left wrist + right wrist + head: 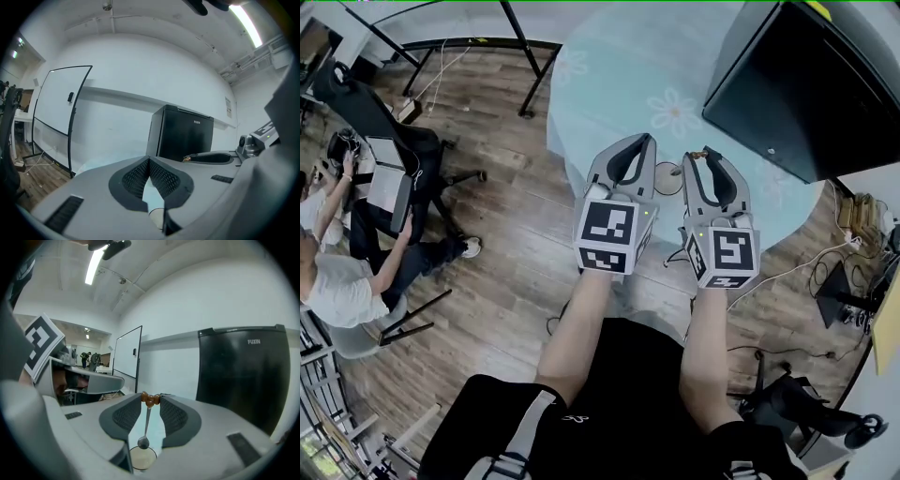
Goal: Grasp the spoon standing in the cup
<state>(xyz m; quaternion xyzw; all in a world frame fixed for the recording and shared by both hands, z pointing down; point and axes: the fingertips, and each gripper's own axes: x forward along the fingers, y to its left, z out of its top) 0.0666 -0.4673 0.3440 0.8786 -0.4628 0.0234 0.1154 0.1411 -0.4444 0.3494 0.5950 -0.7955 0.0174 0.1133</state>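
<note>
The round surface carries a black box. My left gripper is closed on nothing and idle. My right gripper pinches the spoon by its brown top end, so I judge the grasp made. The next move calls for a straight, steady lift. The cup sits below, with the spoon's bowl at its mouth and nothing else visible inside.

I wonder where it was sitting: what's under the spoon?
Under the spoon is a round cup, pale inside. The right gripper pinches the spoon's brown top. The jaws cover the cup's sides; whether the spoon touches it is unclear.
</note>
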